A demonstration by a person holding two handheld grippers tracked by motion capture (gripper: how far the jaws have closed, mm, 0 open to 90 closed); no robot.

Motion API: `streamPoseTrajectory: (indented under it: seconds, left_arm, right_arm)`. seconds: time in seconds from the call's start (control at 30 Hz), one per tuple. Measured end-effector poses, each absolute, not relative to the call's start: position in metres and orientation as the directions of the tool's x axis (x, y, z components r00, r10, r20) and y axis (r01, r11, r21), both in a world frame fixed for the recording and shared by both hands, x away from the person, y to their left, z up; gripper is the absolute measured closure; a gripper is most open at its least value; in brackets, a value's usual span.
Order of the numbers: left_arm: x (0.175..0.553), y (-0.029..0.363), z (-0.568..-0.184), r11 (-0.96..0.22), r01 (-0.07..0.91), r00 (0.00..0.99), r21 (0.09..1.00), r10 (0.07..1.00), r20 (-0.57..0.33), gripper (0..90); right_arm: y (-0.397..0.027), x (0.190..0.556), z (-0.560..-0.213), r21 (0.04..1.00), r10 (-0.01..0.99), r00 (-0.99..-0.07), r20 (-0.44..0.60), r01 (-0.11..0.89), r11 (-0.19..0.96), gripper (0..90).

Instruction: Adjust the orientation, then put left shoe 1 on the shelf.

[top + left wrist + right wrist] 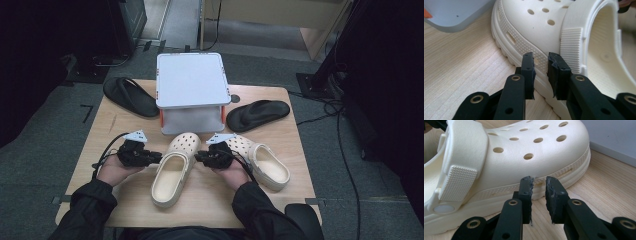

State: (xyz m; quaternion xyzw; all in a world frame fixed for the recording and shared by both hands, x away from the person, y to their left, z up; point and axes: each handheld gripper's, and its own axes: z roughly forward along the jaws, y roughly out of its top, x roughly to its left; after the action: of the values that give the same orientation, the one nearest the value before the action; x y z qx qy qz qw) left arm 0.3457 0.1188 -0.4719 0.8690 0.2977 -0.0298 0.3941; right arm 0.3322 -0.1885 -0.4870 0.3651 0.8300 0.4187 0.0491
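A pale wooden tabletop (125,195) stands on grey carpet, carrying a white box (190,82) at the back; before it your cream clog (173,169) lies toe toward the box, long axis running away from you, squarely between both hands; your left hand-held gripper (159,157) faces its left flank, the right hand-held gripper (196,156) its right, each equally near; both point level, jaws narrowly parted, gripping nothing.
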Motion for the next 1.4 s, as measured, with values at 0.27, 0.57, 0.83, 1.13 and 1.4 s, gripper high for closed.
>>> streamPoseTrajectory:
  seconds: [0.27,0.57,0.83,1.13,1.4]
  left_arm:
    - [0.344,0.118,-0.474,-0.49,0.565,0.811,0.664,0.479,-0.337,81.0]
    - [0.34,0.109,-0.476,-0.509,0.559,0.823,0.655,0.438,-0.362,80.1]
    - [0.344,0.114,-0.473,-0.453,0.578,0.804,0.679,0.457,-0.381,71.2]
    - [0.349,0.122,-0.461,-0.408,0.577,0.788,0.708,0.504,-0.353,61.2]
    - [0.362,0.122,-0.447,-0.375,0.574,0.78,0.728,0.519,-0.348,60.0]
  right_arm:
    - [-0.189,0.335,-0.487,0.729,0.648,-0.729,0.219,0.564,0.388,75.1]
    - [-0.19,0.343,-0.486,0.723,0.667,-0.711,0.225,0.58,0.375,75.2]
    - [-0.193,0.351,-0.485,0.722,0.677,-0.698,0.232,0.59,0.361,71.9]
    - [-0.198,0.339,-0.46,0.776,0.647,-0.731,0.214,0.53,0.342,62.3]
    - [-0.205,0.327,-0.441,0.799,0.598,-0.765,0.238,0.504,0.327,54.3]
